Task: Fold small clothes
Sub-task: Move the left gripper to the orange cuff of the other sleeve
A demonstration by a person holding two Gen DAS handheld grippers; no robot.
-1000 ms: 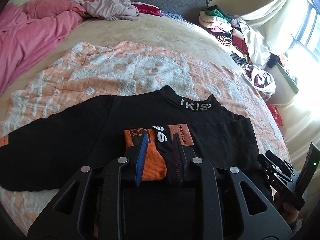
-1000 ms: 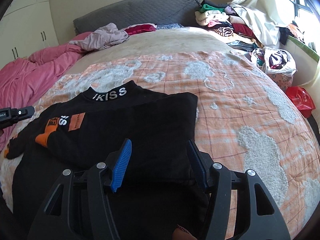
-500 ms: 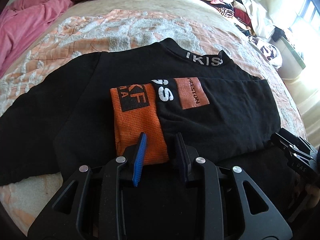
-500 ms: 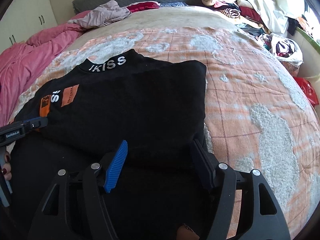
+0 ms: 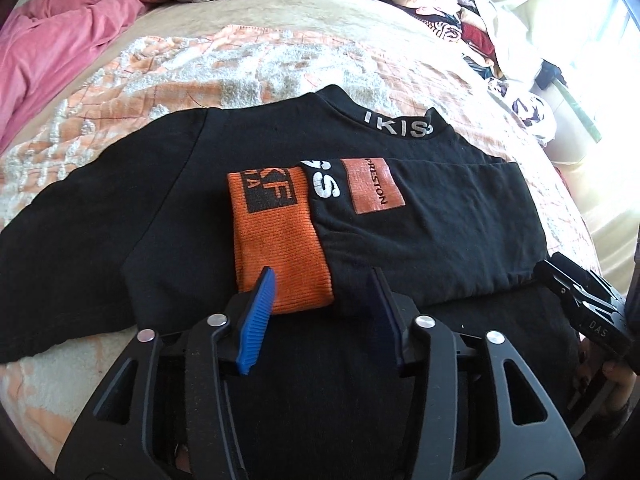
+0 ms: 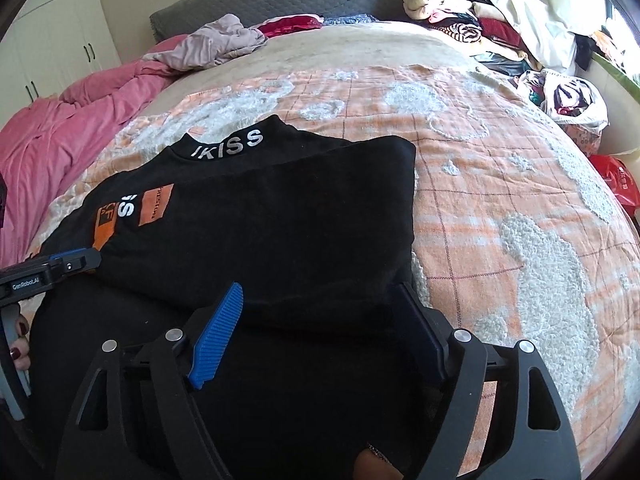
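Black sweater point(image 5: 420, 220) – collar reads "IKISS", orange patch point(image 5: 374, 186) "PRESTON"

Black top point(image 5: 168, 208) with a stand-up collar point(image 5: 400, 126) lettered "IKISS" in white, spread flat on the bed just ahead of the left claw point(image 5: 322, 314), collar at the far side. One sleeve point(image 5: 436, 236) is folded across the body; its ribbed orange cuff point(image 5: 280, 248) lies directly before the left claw's tips, beside an orange patch point(image 5: 374, 186) and white letters. In the right wrist view the folded sleeve's near edge lies just before the right claw point(image 6: 320, 316).
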